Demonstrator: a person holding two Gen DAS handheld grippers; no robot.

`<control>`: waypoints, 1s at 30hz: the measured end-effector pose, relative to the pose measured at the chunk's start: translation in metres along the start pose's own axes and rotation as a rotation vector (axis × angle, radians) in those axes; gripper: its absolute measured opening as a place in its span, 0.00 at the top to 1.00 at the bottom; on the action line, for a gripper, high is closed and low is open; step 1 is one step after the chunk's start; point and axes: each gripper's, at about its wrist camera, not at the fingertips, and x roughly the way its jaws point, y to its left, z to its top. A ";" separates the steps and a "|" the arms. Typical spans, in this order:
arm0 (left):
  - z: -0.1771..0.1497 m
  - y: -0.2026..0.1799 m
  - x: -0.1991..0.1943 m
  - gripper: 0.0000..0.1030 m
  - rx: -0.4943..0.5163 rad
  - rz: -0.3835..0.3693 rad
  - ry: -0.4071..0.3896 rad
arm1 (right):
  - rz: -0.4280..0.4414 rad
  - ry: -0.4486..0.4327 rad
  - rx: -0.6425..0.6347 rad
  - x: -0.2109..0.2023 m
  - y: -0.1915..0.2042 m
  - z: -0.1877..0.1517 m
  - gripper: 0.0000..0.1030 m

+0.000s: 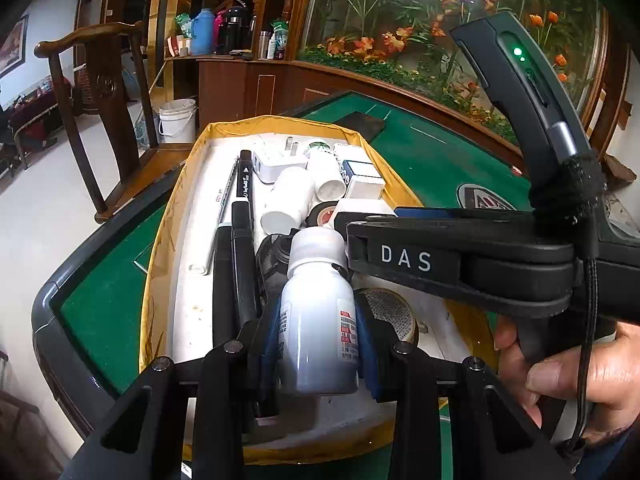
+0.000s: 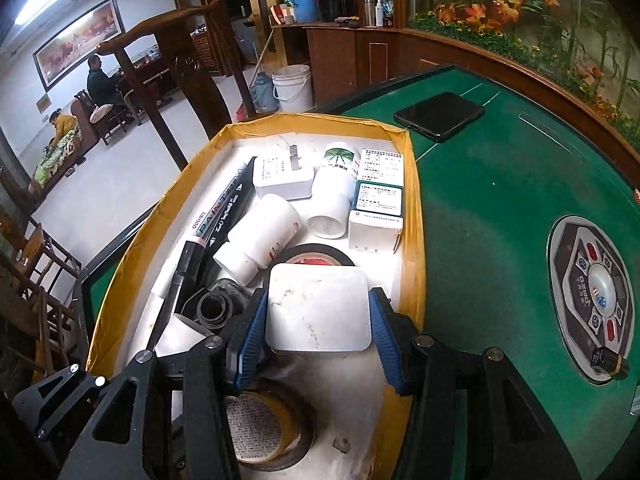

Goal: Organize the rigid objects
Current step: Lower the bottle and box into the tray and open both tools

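White pill bottle (image 1: 318,312) pinched at mid-body between the blue pads of the left gripper (image 1: 320,344), held over the near end of the yellow-rimmed tray (image 1: 160,264) on the green bench (image 1: 432,160). Flat white square box (image 2: 318,306) clamped by its two side edges in the right gripper (image 2: 318,324), above the tape rolls in the same tray. Both probably light, stiff, smooth plastic, so likely slippery. Best taken across the label band and the flat edges, as here.

L+R wrist cams, close, angled down, sharing tray (image 1: 160,240).
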 end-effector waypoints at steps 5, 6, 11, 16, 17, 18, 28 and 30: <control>0.000 0.000 0.000 0.65 -0.002 0.003 -0.001 | -0.005 -0.001 -0.012 0.000 0.001 0.000 0.52; 0.000 -0.001 0.000 0.65 -0.001 0.004 -0.001 | 0.004 0.000 -0.011 0.000 0.000 0.000 0.52; -0.001 -0.003 -0.001 0.65 0.017 0.022 -0.008 | 0.002 -0.005 -0.016 -0.001 0.002 -0.001 0.52; -0.001 -0.004 -0.003 0.65 0.021 0.027 -0.012 | 0.002 -0.003 -0.017 -0.001 0.002 -0.001 0.52; -0.001 -0.004 -0.003 0.64 0.021 0.027 -0.012 | 0.002 -0.003 -0.018 -0.001 0.002 -0.002 0.52; -0.001 -0.004 -0.003 0.64 0.021 0.027 -0.012 | 0.002 -0.003 -0.018 -0.001 0.002 -0.002 0.52; -0.001 -0.007 -0.011 0.50 0.032 0.030 -0.031 | 0.003 -0.008 -0.015 -0.002 0.002 -0.003 0.52; 0.000 -0.007 -0.013 0.48 0.030 0.030 -0.036 | 0.004 -0.010 -0.014 -0.004 0.002 -0.004 0.52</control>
